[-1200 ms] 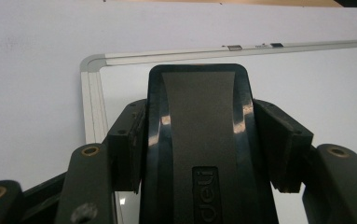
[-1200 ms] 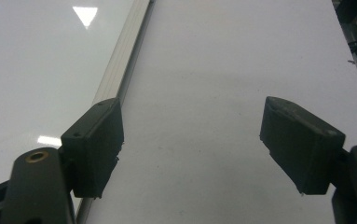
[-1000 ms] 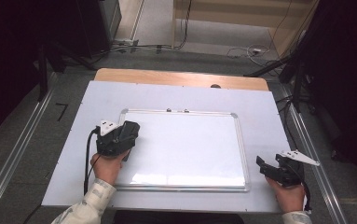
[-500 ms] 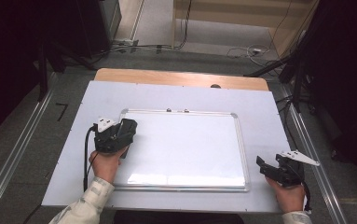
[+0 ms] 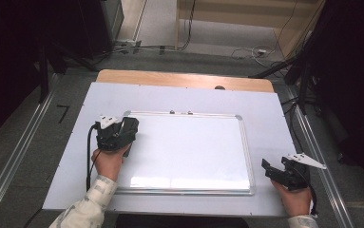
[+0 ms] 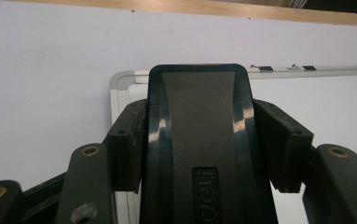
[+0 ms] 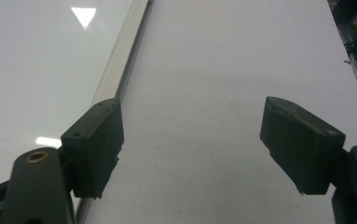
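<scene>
We have the black plastic whiteboard eraser with a grey felt-like top (image 6: 199, 149) clamped between the fingers (image 6: 128, 149) of our left gripper (image 5: 119, 134), which sits at the whiteboard's ten o'clock corner in the high view. The eraser's long axis runs straight out along the fingers, toward twelve o'clock in the left gripper view, its far end just over the rounded corner of the white board with the silver metal frame (image 5: 245, 142). All the board's open surface lies from there toward three and four o'clock, so we judge the coming stroke must travel that way. Our right gripper (image 5: 284, 173) rests on the pale grey tabletop (image 5: 265, 102) off the board's four o'clock corner, fingers (image 7: 94, 144) spread wide with nothing between them. The left hand is clearly the one placed to work.
</scene>
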Demonstrator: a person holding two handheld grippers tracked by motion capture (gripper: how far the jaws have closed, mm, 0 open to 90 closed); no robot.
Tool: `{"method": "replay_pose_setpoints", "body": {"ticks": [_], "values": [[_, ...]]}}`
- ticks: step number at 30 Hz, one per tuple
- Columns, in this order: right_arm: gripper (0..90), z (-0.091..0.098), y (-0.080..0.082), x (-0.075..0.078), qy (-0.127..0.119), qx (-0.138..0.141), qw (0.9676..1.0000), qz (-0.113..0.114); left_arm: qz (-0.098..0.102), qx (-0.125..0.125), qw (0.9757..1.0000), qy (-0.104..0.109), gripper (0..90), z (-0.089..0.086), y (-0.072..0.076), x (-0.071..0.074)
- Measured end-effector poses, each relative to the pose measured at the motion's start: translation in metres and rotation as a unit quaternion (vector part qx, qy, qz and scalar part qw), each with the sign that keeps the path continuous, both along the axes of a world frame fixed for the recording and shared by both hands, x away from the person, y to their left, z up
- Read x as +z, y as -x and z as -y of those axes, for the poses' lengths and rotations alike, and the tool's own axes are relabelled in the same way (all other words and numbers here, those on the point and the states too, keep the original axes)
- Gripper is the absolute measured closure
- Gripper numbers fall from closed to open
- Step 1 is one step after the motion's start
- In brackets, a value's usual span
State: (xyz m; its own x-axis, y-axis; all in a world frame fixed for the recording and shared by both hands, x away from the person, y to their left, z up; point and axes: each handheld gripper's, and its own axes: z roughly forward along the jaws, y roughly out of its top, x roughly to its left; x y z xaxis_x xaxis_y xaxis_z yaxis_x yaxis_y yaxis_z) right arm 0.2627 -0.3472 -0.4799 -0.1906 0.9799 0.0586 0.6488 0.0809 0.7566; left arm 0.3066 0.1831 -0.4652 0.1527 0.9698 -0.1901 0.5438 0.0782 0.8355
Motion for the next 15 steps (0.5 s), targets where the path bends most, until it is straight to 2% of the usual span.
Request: {"method": "replay_pose_setpoints", "body": {"ticks": [8, 15], "values": [[20.2, 0.000, 0.000, 0.000, -0.001, 0.000, 1.0000, 0.001, -0.003, 0.008, 0.9999, -0.009, 41.1, 0.008, -0.013, 0.000], [20.2, 0.000, 0.000, 0.000, -0.001, 0.001, 1.0000, 0.001, -0.020, 0.022, 0.9991, -0.029, 41.1, 0.015, -0.026, -0.005]]}}
